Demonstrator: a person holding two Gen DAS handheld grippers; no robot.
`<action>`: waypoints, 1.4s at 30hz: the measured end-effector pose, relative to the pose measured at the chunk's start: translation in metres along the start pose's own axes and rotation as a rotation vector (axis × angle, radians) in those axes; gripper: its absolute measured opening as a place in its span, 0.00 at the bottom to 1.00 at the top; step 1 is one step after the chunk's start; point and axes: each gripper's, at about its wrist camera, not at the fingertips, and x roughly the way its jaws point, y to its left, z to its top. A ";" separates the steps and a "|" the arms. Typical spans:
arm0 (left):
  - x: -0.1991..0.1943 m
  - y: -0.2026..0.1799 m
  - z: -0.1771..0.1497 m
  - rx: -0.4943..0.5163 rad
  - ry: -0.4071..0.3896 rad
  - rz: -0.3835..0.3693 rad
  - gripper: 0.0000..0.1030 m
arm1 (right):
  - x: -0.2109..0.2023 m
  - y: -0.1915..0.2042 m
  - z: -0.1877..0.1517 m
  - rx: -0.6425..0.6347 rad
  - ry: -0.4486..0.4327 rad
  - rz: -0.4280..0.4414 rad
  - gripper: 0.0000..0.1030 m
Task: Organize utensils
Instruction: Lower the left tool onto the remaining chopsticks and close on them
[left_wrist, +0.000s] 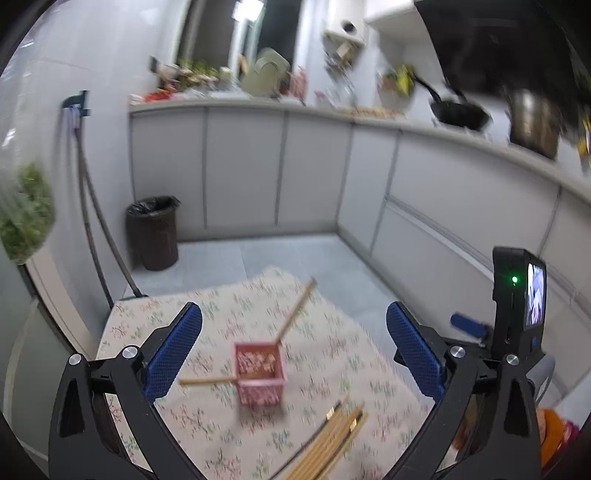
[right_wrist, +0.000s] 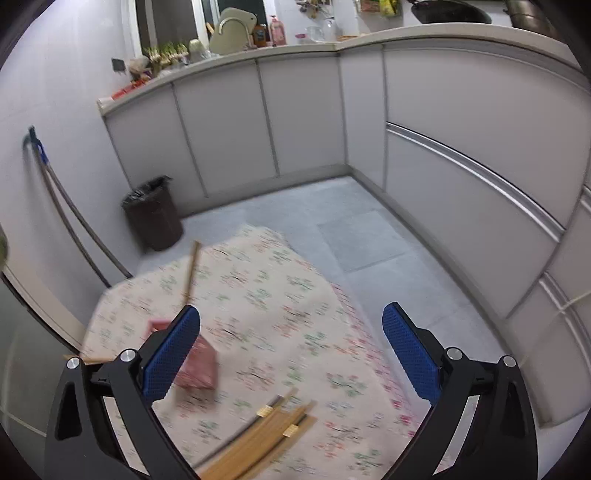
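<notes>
A pink square utensil holder (left_wrist: 259, 373) stands on the floral tablecloth (left_wrist: 229, 310). Two wooden chopsticks lean out of it, one to the far right (left_wrist: 295, 312) and one to the left (left_wrist: 208, 380). A bundle of several loose chopsticks (left_wrist: 327, 441) lies on the cloth nearer to me. My left gripper (left_wrist: 293, 354) is open and empty above the holder. In the right wrist view my right gripper (right_wrist: 290, 360) is open and empty; the holder (right_wrist: 197, 363) is partly hidden behind its left finger, and the loose chopsticks (right_wrist: 266, 432) lie below.
A dark trash bin (left_wrist: 153, 232) stands on the grey floor by the wall. Grey cabinets (left_wrist: 280, 166) under a cluttered counter run along the back and right. The right gripper's camera unit (left_wrist: 519, 299) shows at the right of the left wrist view.
</notes>
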 end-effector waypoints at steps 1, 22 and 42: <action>0.003 -0.004 -0.003 0.016 0.020 -0.007 0.93 | 0.002 -0.009 -0.007 0.003 0.011 -0.021 0.94; 0.214 -0.068 -0.114 0.129 0.786 -0.156 0.81 | 0.054 -0.134 -0.128 0.314 0.500 -0.102 0.94; 0.272 -0.058 -0.154 0.248 0.919 -0.020 0.19 | 0.069 -0.137 -0.132 0.362 0.579 -0.016 0.94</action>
